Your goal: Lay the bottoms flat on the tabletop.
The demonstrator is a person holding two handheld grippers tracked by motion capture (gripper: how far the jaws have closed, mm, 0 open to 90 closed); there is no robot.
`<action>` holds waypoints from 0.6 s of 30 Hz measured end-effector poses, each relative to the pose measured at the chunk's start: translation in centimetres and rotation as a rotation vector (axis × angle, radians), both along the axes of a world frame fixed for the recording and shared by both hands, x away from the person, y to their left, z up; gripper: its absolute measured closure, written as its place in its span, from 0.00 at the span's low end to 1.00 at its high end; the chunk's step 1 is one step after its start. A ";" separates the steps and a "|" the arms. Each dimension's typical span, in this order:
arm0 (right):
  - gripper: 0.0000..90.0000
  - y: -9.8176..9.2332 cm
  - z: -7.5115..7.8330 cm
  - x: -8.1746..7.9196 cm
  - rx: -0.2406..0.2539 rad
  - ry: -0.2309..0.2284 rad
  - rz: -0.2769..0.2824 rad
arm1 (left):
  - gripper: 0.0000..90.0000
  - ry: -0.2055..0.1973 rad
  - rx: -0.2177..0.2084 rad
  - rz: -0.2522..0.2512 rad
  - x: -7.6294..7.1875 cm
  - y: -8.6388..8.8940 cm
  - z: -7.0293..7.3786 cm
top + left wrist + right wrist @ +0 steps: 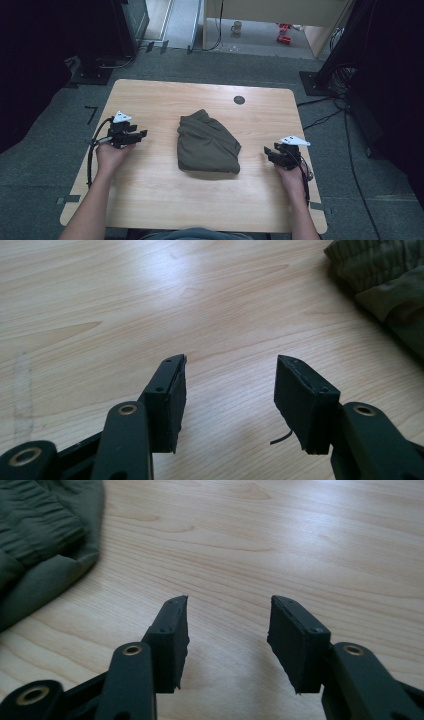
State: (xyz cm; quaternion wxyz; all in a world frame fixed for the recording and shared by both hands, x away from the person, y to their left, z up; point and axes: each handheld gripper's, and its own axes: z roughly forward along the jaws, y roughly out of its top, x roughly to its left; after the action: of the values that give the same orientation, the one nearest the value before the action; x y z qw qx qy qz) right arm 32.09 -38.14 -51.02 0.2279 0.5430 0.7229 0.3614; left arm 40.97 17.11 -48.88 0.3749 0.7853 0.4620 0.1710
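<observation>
On the middle of the light wooden table (pixel 150 200) lies a folded olive-green garment (pixel 207 145), a compact bundle with an elasticated, gathered waistband edge visible in both gripper views. Left of the garment and well apart from it, the left gripper (pixel 144 133) is held in the person's left hand (pixel 111 155), pointing right toward the cloth; a white three-cornered plate sits on top of it and a black cable loops from it toward the near left edge. Right of the garment, near its lower right corner but clear of it, the right gripper (pixel 267 151) is held in the person's right hand (pixel 290 175), pointing left, also topped by a white plate. Seen from the left gripper view, the left gripper (pixel 230 390) has its jaws standing apart with bare tabletop between them, and the garment (pixel 385 285) sits at the far right, untouched. Seen from the right gripper view, the right gripper (pixel 227 630) likewise has its jaws parted over bare wood with nothing gripped, and the garment (pixel 40 535) lies at the far left, clear of the pads. A small dark round disc (pixel 239 100) rests near the table's far edge.
</observation>
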 end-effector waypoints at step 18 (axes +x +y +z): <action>0.77 2.8 0.8 0.3 0.072 -0.087 0.069 | 0.51 0.003 -0.036 -0.086 -2.4 -2.5 2.4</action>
State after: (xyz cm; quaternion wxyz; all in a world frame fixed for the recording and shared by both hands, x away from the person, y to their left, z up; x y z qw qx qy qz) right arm 32.35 -35.37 -50.27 0.2268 0.5096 0.7171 0.4180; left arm 38.54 14.60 -46.52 0.3952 0.7979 0.4314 0.1452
